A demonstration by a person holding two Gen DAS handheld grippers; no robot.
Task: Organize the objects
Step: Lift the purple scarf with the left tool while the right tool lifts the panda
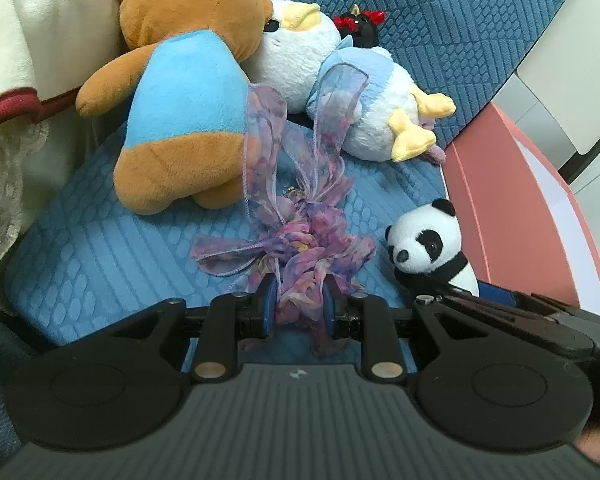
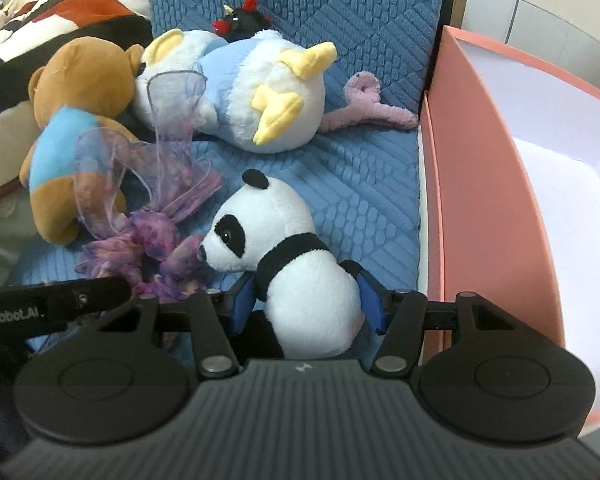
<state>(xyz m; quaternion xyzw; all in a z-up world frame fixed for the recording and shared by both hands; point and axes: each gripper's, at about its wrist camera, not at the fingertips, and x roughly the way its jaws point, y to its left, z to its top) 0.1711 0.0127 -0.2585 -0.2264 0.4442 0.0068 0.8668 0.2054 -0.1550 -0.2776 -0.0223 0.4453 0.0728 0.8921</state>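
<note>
My left gripper point(image 1: 300, 304) is shut on a bunched purple sheer scarf point(image 1: 296, 240) that trails over the blue cushion point(image 1: 100, 248) toward a brown teddy bear point(image 1: 180, 92) in a blue shirt. My right gripper point(image 2: 306, 304) has its blue pads around the body of a small panda plush point(image 2: 296, 264), which sits on the cushion point(image 2: 360, 200) facing left. The panda also shows in the left wrist view point(image 1: 428, 244). A white and blue duck plush point(image 2: 252, 92) lies behind, and the scarf point(image 2: 152, 216) lies left of the panda.
A pink box point(image 2: 500, 160) with a white inside stands open at the right of the cushion. A small black toy with red bows point(image 2: 240, 22) and a pink plush point(image 2: 364, 104) lie at the back. A patterned blanket point(image 2: 60, 12) is at the far left.
</note>
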